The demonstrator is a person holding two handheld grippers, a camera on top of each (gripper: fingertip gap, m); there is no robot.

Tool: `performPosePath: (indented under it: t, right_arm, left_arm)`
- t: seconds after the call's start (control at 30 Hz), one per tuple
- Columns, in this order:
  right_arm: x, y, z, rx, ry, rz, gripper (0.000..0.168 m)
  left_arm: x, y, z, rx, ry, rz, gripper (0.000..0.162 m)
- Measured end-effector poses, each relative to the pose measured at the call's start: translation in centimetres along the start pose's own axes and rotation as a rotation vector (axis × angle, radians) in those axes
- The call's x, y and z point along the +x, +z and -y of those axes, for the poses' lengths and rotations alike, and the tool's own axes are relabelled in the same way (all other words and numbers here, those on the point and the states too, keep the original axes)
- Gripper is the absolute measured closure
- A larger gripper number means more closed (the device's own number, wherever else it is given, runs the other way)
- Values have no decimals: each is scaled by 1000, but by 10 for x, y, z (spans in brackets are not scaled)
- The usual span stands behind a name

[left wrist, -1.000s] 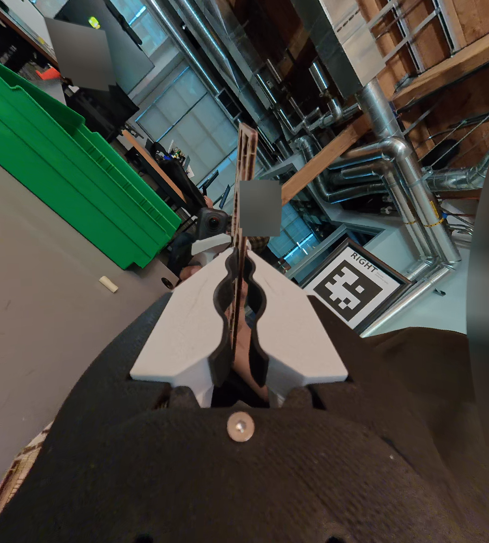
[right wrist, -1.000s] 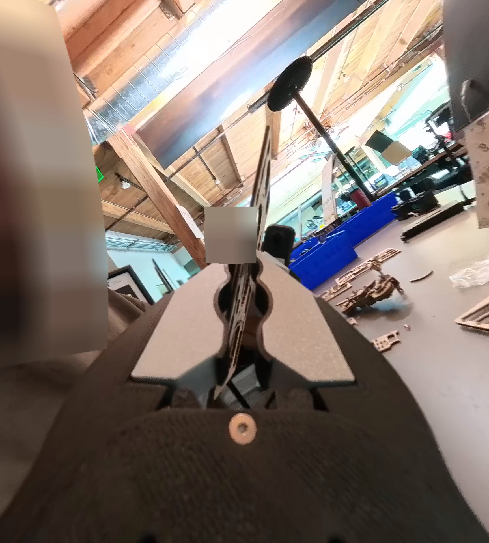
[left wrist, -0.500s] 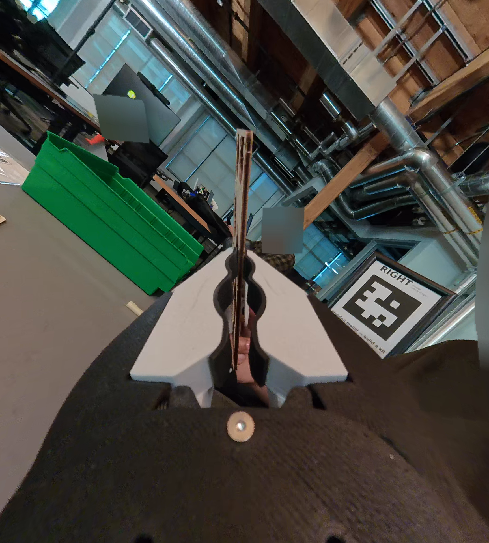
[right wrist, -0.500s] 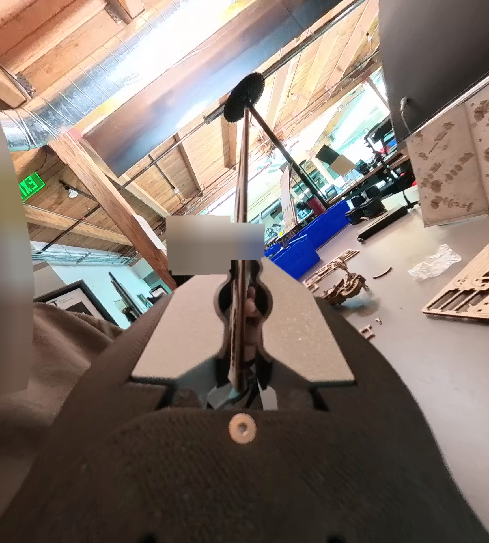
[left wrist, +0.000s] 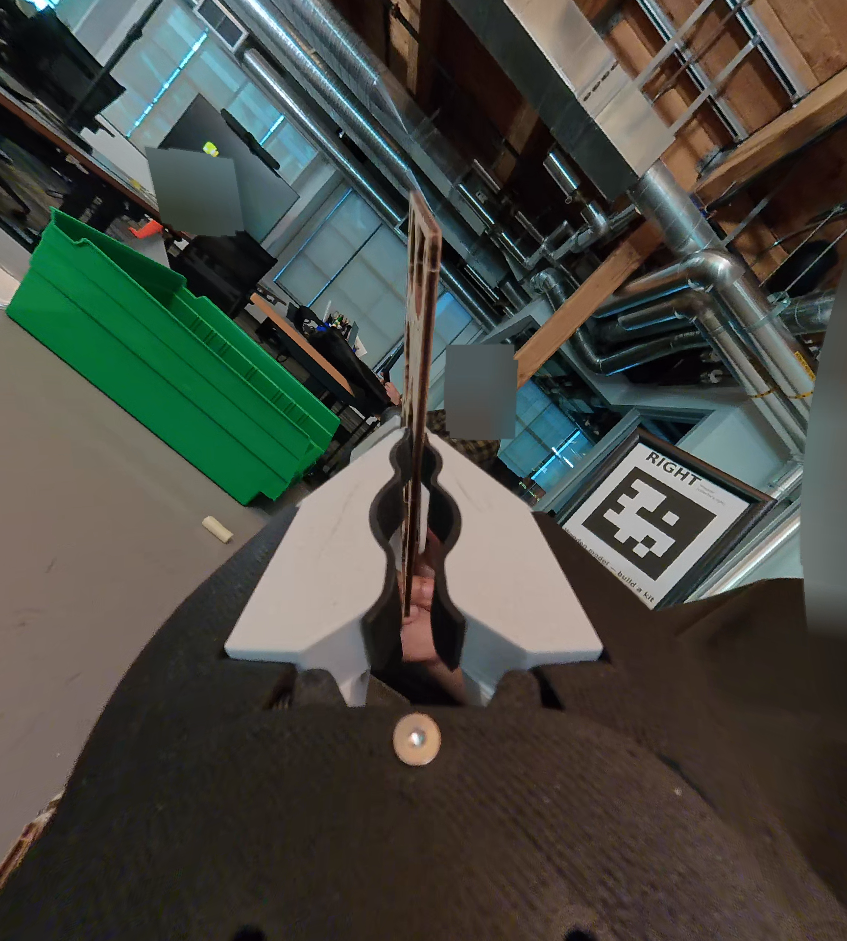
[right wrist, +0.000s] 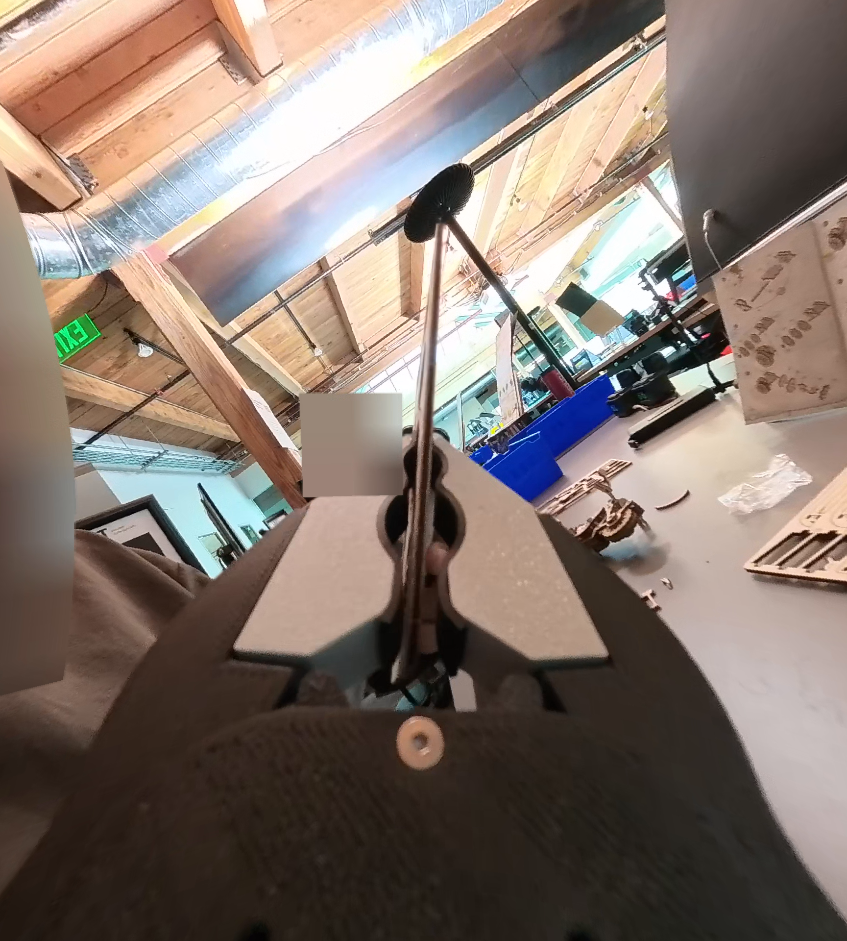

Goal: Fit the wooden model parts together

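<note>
My left gripper [left wrist: 415, 448] is shut on a thin wooden sheet [left wrist: 420, 326] seen edge-on, sticking up and forward past the fingertips. My right gripper [right wrist: 421, 448] is shut on a thin wooden sheet [right wrist: 429, 356], also edge-on and pointing up. Both grippers are raised and tilted toward the ceiling. A partly built wooden model [right wrist: 609, 524] stands on the grey table [right wrist: 767, 687] to the right of the right gripper. A cut wooden parts sheet [right wrist: 828, 545] lies flat at the far right. It is unclear whether both grippers hold the same sheet.
A green bin [left wrist: 172, 356] stands on the grey table [left wrist: 55, 509] left of the left gripper, with a small white peg [left wrist: 217, 528] near it. Blue bins [right wrist: 528, 458], a crumpled clear bag [right wrist: 762, 481], an upright printed board [right wrist: 818, 315] and a framed marker sign [left wrist: 650, 519] are around. Less than 4 cm separates the two grippers' tips. The partly built wooden model [right wrist: 609, 524] is about 25 cm from both grippers' fingertips.
Both grippers have tilted and swung while staying shut on the sheets. The left view turned away from the green bin then slightly back; the right view shows more of the table at the right.
</note>
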State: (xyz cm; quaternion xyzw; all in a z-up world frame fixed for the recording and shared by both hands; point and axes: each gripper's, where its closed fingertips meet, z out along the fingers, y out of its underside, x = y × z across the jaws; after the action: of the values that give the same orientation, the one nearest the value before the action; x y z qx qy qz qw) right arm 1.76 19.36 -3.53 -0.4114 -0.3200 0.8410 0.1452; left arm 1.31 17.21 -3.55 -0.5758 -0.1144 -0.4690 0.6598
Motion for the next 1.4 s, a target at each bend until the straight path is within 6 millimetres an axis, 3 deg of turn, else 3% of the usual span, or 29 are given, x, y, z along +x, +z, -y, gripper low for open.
performPosePath:
  t: [0.8,1.07,1.4]
  right_arm:
    - [-6,-3,4,35,-43,39,168]
    - [-7,-2,6,36,-138,-38,168]
    - [-9,-1,13,110,-107,-44,168]
  left_arm:
    - [6,3,-7,-47,6,-37,162]
    - [11,4,-8,-31,137,-16,162]
    - [7,0,1,17,30,-41,162]
